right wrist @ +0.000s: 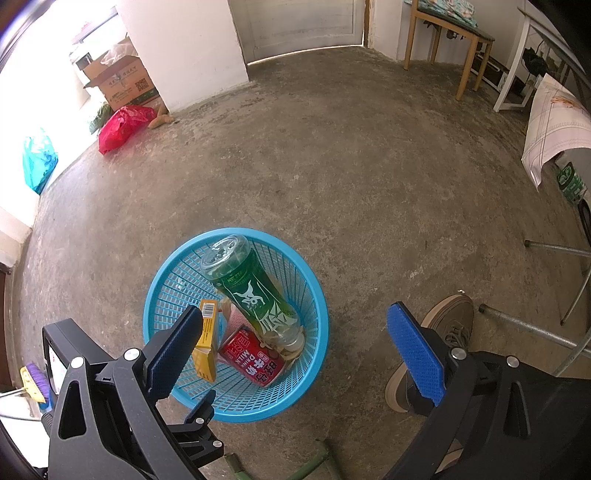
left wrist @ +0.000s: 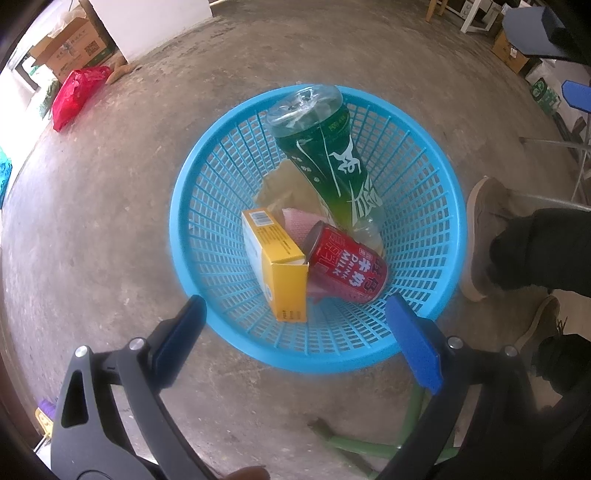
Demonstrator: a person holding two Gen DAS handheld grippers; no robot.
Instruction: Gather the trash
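The left gripper hangs over the near rim of the basket with its jaws spread wide and nothing between them. The right gripper is likewise wide open and empty, higher and further back, with the basket below and left of its centre.

The basket stands on the concrete floor and holds all the trash in sight. A green bottle leans base-up against the far wall, neck down among the rest. A red can lies on its side at the bottom, touching the bottle's neck end. A yellow box lies just left of the can, against it. Crumpled paper sits under them, toward the far side.

The left view looks nearly straight down into the basket, so the paper and the box's open flap show clearly; it also shows both of the person's shoes to the right of the basket. In the right view the left finger covers part of the box, and the bottle and can sit between the fingers. Only this view shows the other gripper's body at the near left, a wooden table at the far right, and a cloth-draped stand. Both show a red bag and cardboard boxes at the far left wall.
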